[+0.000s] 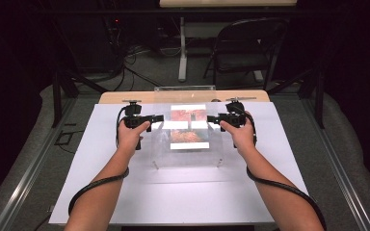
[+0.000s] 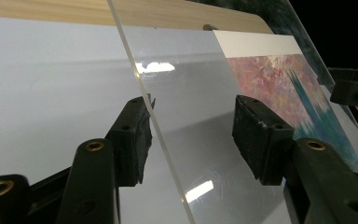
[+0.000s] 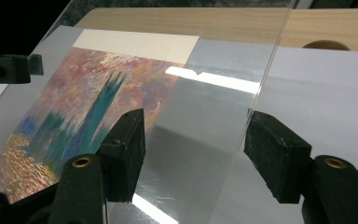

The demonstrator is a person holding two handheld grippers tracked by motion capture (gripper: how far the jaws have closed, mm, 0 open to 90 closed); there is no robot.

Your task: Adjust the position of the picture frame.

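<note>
Both grippers flank a clear acrylic sheet (image 1: 185,144) standing on pegs over the white bench (image 1: 125,192), a painted print (image 3: 74,121) beneath it. The left gripper (image 2: 191,135) and right gripper (image 3: 193,149) straddle opposite sheet edges, fingers released. This looks like the approach to a two-handed lift; next both need to clench evenly together.

Here's the worktop (image 1: 125,96), a pale wooden top showing as a strip along its far edge. Over nearly all of it lies a big white sheet (image 1: 91,187), flat and smooth, reaching right to the near edge. In the middle of that sheet stands a clear acrylic stand (image 1: 188,154) on small pegs, its transparent pane sloped over a colourful painted print (image 1: 189,126) with a white border. From the right gripper view, a round hole (image 3: 326,45) sits in the wood just beyond the sheet's far edge
</note>
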